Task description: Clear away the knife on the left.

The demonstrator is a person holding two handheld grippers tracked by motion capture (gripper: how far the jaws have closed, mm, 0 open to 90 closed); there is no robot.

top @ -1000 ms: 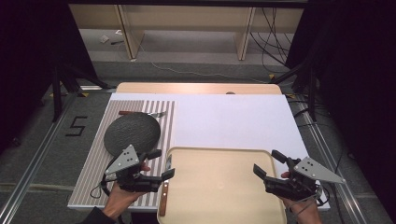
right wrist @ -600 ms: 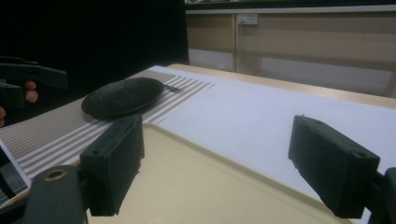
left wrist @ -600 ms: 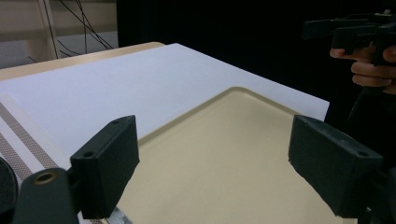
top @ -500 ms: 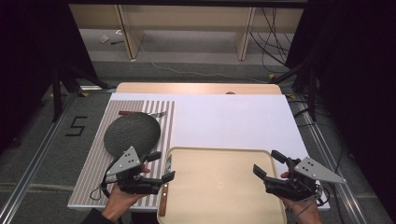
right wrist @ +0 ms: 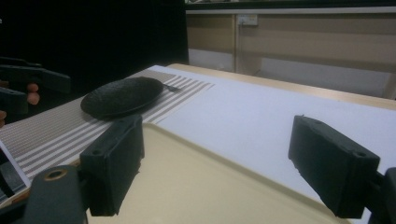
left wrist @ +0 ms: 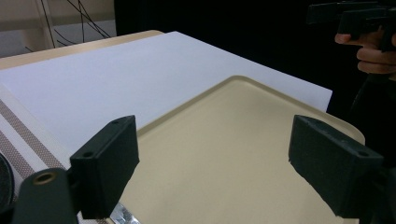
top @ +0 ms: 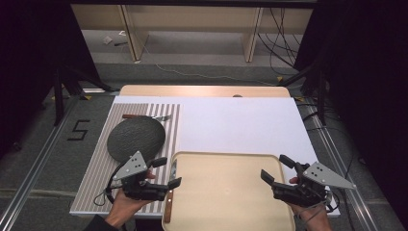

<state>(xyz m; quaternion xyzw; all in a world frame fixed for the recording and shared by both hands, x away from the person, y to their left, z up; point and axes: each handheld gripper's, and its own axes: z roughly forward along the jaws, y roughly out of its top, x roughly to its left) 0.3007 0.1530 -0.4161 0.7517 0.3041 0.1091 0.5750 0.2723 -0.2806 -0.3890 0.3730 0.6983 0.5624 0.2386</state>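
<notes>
Jaws of both grippers stand wide apart with nothing between them: the left gripper point(top: 166, 174) hovers at the near left corner of the beige tray point(top: 226, 192), the right gripper point(top: 278, 171) at its near right edge, each held in a hand entering from below. Beside the tray's left rim lies a knife point(top: 168, 202) with a brown handle, partly under the left gripper. Left of the tray, a striped mat point(top: 103, 183) carries a dark round plate point(top: 135, 138), and beyond the plate a second utensil point(top: 144, 116) lies across the mat; its type cannot be told. A white sheet point(top: 240, 125) covers the desk point(top: 202, 90) to the far edge, where bare wood shows.
</notes>
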